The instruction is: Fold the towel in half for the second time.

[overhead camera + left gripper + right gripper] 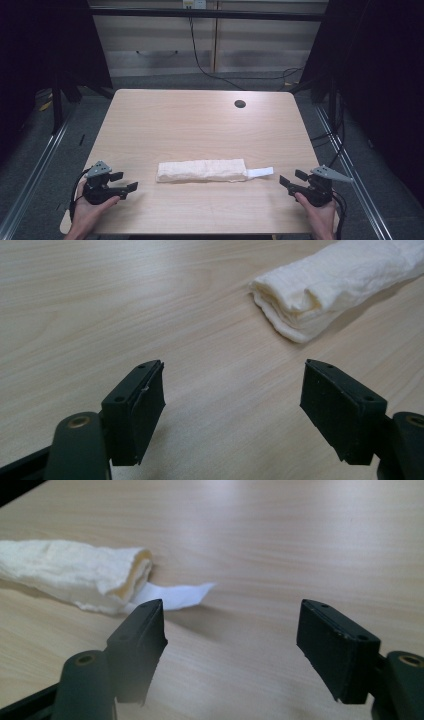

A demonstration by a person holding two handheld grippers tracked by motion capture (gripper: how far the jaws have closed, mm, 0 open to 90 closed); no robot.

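A folded, rolled cream cloth lies across the near middle of the wooden table, with a white label tag sticking out of its right end. My left gripper rests near the front left edge, apart from the cloth's left end, its jaws wide open with nothing between them. My right gripper sits near the front right edge, a short way from the tag and the cloth's right end, also open and empty.
A round cable hole sits near the table's far right. Dark curtains flank the table, metal rails run along the floor on both sides, and a cable trails down the back wall.
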